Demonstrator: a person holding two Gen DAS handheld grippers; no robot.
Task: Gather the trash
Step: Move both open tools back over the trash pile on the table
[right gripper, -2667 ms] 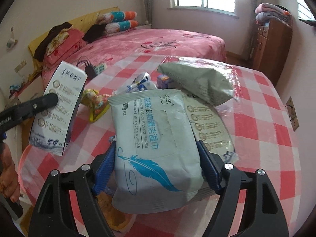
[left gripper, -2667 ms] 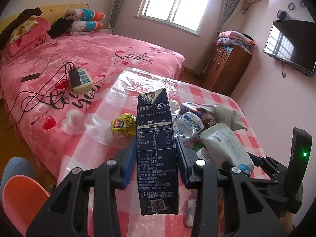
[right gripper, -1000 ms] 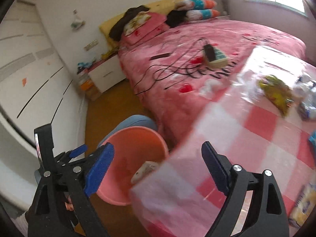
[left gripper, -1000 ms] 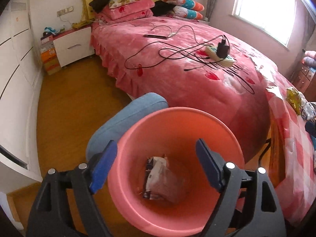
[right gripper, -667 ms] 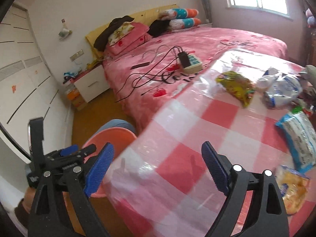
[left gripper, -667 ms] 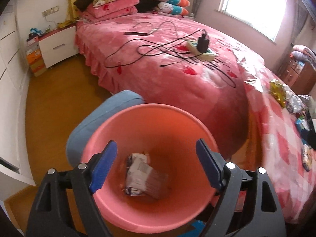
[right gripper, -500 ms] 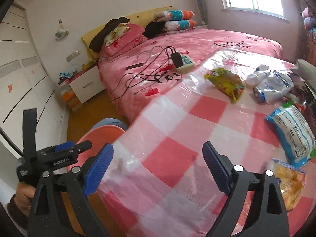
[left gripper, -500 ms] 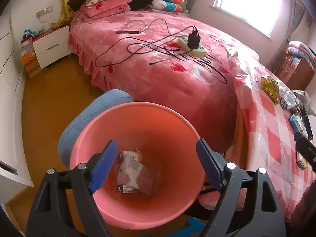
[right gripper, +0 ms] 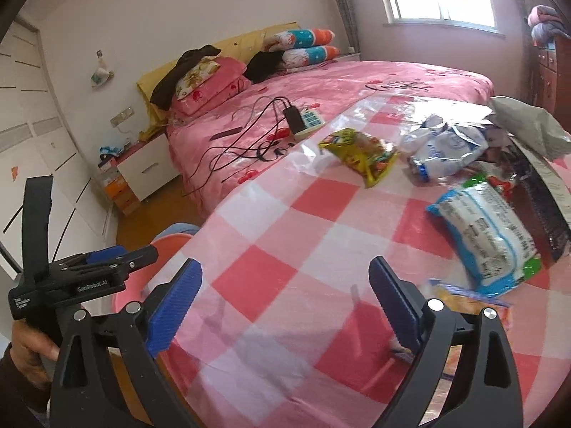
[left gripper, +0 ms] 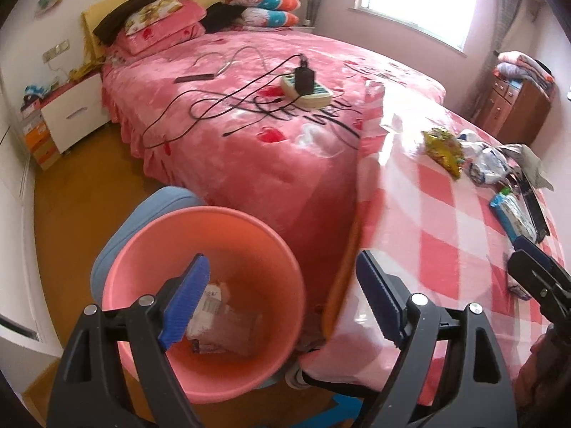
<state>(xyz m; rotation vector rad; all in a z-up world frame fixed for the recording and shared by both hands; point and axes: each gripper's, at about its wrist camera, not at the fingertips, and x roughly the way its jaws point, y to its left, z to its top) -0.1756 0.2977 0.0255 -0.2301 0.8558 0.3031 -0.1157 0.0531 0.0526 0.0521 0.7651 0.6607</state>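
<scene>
A pink bin (left gripper: 249, 235) stands on the floor beside the table, with crumpled packets (left gripper: 221, 324) in its bottom. My left gripper (left gripper: 282, 303) is open and empty above the bin's right rim. My right gripper (right gripper: 285, 306) is open and empty over the checked tablecloth (right gripper: 278, 235). On the table lie a yellow snack bag (right gripper: 360, 153), a white crumpled wrapper (right gripper: 446, 149), a blue-and-white wipes pack (right gripper: 489, 232), an orange packet (right gripper: 467, 306) and a grey bag (right gripper: 528, 121). The left gripper also shows in the right wrist view (right gripper: 117, 260).
A bed with a pink cover (left gripper: 249, 132) holds a power strip (left gripper: 307, 89) and tangled cables (left gripper: 214, 103). A blue stool (left gripper: 157, 203) stands behind the bin. A white nightstand (left gripper: 67, 110) and a brown dresser (left gripper: 514, 107) stand by the walls.
Both grippers let their items fall into the bin and stand open. The left has swung right toward the table; the right has moved from over the bin to over the table.
</scene>
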